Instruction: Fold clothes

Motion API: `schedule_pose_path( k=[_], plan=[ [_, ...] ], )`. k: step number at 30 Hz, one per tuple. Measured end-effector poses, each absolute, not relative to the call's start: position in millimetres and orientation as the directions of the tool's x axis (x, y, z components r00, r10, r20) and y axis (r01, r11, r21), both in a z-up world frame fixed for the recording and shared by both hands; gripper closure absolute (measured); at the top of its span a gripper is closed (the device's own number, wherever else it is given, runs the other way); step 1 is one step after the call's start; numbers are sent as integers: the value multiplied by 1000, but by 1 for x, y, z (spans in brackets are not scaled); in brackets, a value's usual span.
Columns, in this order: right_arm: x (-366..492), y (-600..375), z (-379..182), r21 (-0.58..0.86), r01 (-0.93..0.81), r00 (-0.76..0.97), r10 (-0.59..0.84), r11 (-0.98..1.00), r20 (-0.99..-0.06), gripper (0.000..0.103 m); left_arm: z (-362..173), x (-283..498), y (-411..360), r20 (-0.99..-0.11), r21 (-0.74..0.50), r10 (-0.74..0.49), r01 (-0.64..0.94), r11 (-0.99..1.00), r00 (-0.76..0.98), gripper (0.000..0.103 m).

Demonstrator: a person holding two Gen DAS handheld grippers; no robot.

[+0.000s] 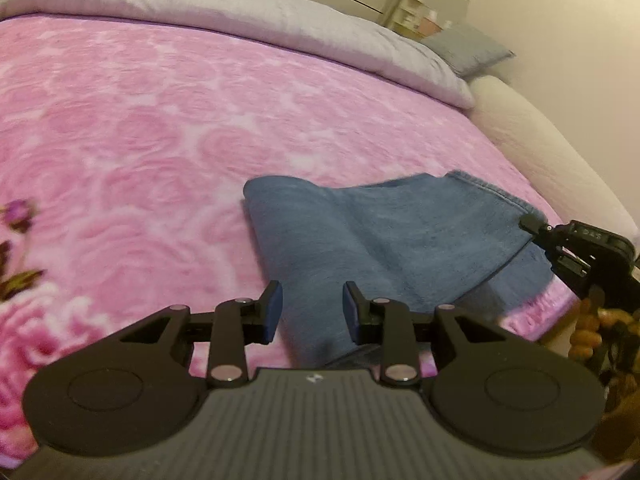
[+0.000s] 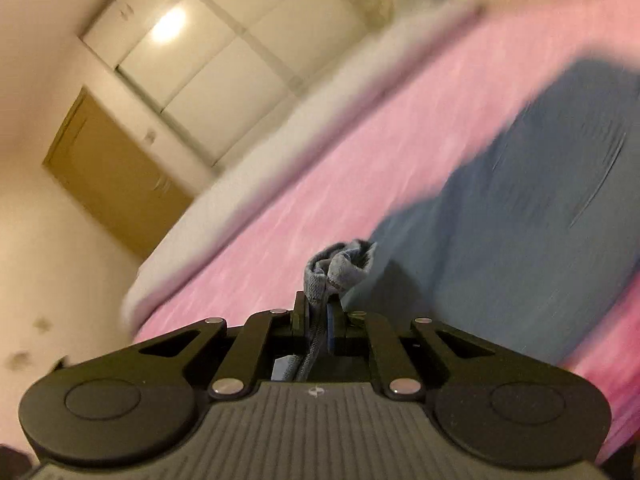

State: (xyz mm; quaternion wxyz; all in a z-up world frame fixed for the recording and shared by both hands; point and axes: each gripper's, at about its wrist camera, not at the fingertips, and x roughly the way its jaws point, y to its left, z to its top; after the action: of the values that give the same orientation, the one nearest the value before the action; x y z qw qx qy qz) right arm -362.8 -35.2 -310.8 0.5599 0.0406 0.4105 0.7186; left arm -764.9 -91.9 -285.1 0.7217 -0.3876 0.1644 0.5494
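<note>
A blue denim garment lies partly folded on the pink rose-patterned blanket, near the bed's right edge. My left gripper is open and empty, its fingers just above the garment's near end. My right gripper reaches in from the right and is shut on the garment's hemmed corner, lifting it. In the right wrist view the right gripper pinches a bunched fold of the denim garment; that view is blurred by motion.
A grey duvet and a grey pillow lie along the far side of the bed. The cream bed frame edge runs down the right. A wardrobe and a brown door stand beyond the bed.
</note>
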Motion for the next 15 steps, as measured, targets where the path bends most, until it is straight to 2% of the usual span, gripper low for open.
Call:
schedule_pose_path(
  k=[2, 3, 4, 5, 7, 10, 12, 14, 15],
  plan=[
    [-339, -27, -333, 642, -760, -321, 803, 99, -503, 92, -290, -751, -84, -667, -386, 644, -913, 131, 374, 76],
    [-329, -23, -349, 655, -735, -309, 772, 177, -555, 84, -293, -745, -80, -673, -385, 634, -912, 140, 381, 76],
    [-319, -19, -365, 660, -707, -300, 738, 254, -605, 80, -296, -740, -77, -680, -383, 624, -912, 147, 386, 76],
    [-312, -18, -379, 680, -668, -315, 712, 304, -628, 81, -299, -734, -73, -686, -381, 614, -912, 153, 390, 76],
    [-303, -22, -391, 746, -585, -348, 732, 318, -585, 80, -300, -729, -69, -697, -363, 608, -918, 158, 380, 76],
    [-306, -18, -386, 743, -602, -358, 734, 291, -577, 73, -296, -727, -67, -707, -337, 606, -927, 164, 365, 75],
    [-307, -14, -386, 753, -596, -371, 737, 278, -565, 73, -292, -727, -67, -711, -318, 611, -934, 163, 348, 76],
    [-300, -14, -388, 750, -603, -375, 732, 273, -568, 81, -289, -728, -67, -712, -306, 618, -939, 155, 333, 76],
    [-297, -12, -389, 743, -613, -376, 729, 267, -572, 91, -287, -729, -67, -713, -300, 621, -942, 150, 326, 76]
  ],
)
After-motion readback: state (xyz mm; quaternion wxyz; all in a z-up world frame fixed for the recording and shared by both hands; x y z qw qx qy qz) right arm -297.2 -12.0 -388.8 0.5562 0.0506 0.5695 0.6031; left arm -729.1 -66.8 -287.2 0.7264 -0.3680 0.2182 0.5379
